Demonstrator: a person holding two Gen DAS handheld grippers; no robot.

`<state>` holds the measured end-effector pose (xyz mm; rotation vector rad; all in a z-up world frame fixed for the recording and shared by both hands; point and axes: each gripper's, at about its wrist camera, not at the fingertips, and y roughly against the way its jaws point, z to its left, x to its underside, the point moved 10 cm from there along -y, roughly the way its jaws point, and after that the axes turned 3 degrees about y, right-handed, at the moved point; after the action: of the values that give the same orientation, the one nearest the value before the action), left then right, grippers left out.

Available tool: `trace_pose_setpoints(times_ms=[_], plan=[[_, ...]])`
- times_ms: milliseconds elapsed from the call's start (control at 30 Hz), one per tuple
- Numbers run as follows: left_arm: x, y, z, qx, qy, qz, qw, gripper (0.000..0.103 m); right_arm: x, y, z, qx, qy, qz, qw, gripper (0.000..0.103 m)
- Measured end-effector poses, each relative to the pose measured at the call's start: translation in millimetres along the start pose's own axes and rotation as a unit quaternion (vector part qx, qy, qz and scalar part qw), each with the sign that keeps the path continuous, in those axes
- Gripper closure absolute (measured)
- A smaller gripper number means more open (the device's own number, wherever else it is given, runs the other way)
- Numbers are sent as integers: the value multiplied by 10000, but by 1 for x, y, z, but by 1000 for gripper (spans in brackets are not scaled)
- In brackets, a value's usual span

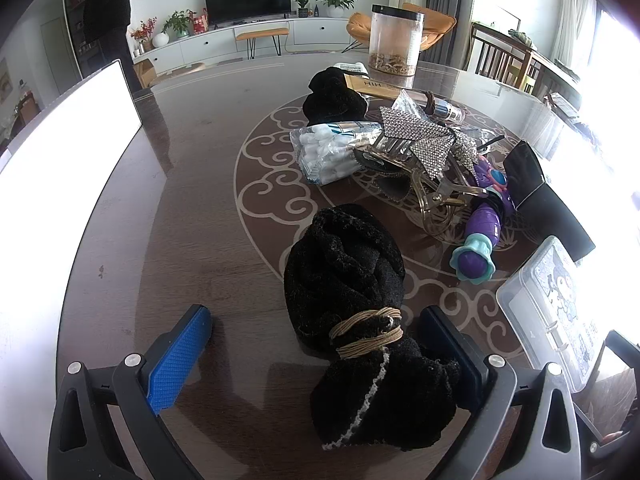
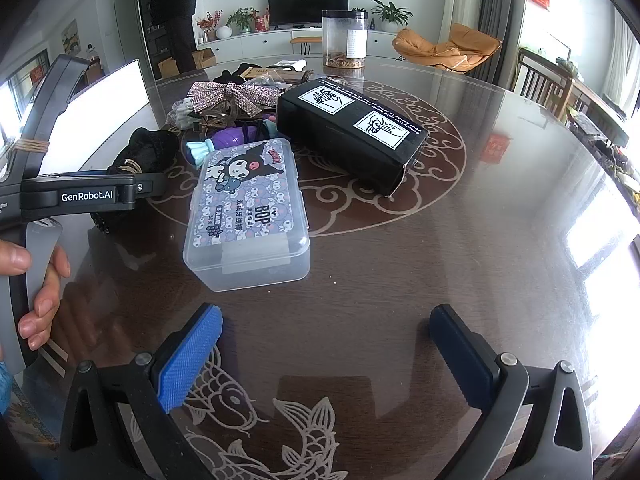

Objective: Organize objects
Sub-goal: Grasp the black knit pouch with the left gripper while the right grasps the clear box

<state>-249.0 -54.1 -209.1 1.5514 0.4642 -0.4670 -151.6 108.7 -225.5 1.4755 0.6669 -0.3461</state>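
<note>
A black fuzzy cloth bundle (image 1: 352,308) tied with tan elastic bands lies on the dark table between the fingers of my left gripper (image 1: 316,332), which is open around its near end; it touches the right pad. It also shows in the right wrist view (image 2: 150,152). My right gripper (image 2: 326,332) is open and empty above bare table, just short of a clear plastic box (image 2: 248,216) with a cartoon label. A black carton (image 2: 352,132) lies behind that box.
A pile sits mid-table: cotton swab pack (image 1: 328,152), rhinestone bow (image 1: 420,136), hair claw clip (image 1: 432,196), purple toy (image 1: 480,240), second black cloth (image 1: 332,96), clear jar (image 1: 394,40). A white board (image 1: 60,184) stands at the left. The left gripper's body (image 2: 80,196) is beside the box.
</note>
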Motion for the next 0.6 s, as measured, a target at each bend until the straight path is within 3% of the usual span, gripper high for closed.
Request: trace_pose_setpoints(times_ms=[267,433,567,600], plan=[[1,0,0,-7,12,4,10000,0,0,0,0,-1,0,0,10000,0],[13,12,2,-214,243,24,9995,0,0,0,0,0,-1,0,10000,0],[14,8,-18,123,-296,709,9970,0,0,0,0,3,-6,4,10000,0],[11,7,-21,139,-414,732,9964,5,0,0,0,4,-7,5,10000,0]])
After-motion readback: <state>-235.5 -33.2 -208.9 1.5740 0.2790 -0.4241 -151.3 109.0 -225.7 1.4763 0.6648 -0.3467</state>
